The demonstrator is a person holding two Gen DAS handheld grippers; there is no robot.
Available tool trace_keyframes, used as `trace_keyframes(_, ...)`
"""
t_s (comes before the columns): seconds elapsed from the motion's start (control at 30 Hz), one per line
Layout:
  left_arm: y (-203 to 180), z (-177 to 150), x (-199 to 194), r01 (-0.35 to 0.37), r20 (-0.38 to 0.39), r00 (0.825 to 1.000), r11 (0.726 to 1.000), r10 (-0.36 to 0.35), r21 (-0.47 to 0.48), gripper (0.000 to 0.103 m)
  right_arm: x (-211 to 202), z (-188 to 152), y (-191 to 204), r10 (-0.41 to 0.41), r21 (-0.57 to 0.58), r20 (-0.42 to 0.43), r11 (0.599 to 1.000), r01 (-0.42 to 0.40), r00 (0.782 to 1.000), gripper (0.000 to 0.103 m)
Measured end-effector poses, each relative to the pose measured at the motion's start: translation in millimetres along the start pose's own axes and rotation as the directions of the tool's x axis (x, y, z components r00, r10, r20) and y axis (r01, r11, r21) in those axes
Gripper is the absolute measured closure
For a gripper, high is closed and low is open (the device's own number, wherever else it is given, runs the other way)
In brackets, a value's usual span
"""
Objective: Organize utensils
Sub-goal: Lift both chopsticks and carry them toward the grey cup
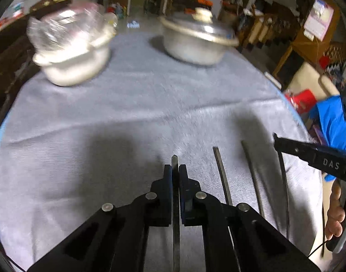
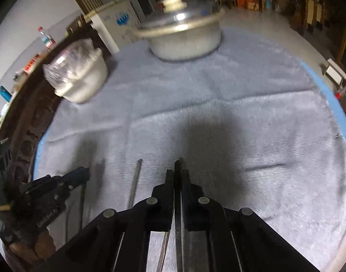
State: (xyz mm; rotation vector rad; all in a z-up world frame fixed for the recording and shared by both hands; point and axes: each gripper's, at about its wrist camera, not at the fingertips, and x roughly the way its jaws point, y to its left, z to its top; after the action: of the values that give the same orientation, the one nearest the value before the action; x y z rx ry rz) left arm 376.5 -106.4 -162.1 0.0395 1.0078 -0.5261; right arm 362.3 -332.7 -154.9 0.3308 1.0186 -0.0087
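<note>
Utensil handles are clamped by the closed left gripper and right gripper; two more utensils are left lying on the grey cloth.

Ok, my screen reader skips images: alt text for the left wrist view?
Black tongs shut on a thin metal utensil handle above a grey cloth. Two more handles lie to the right; a lidded pot stands behind.

Both wrist views close, angled down; share grey cloth.
</note>
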Motion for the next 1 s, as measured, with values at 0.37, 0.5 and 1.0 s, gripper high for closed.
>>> trace_keyframes(0.37, 33, -29, -128, -0.017, 0.254, 0.966, 0.992, 0.050, -0.128, 0.098, -105, -43, 27, 0.002, -0.047, 0.296, 0.999, 0.013, 0.955, 0.096)
trace_keyframes(0.5, 27, -53, -171, -0.022, 0.336, 0.940, 0.991, 0.067, -0.136, 0.098, -137, -70, 37, 0.008, -0.052, 0.384, 0.999, 0.013, 0.923, 0.096)
trace_keyframes(1.0, -13, -124, -244, -0.042, 0.445, 0.891, 0.992, 0.090, -0.118, 0.098, -217, -148, 59, 0.007, -0.033, 0.565, 0.999, 0.014, 0.825, 0.096)
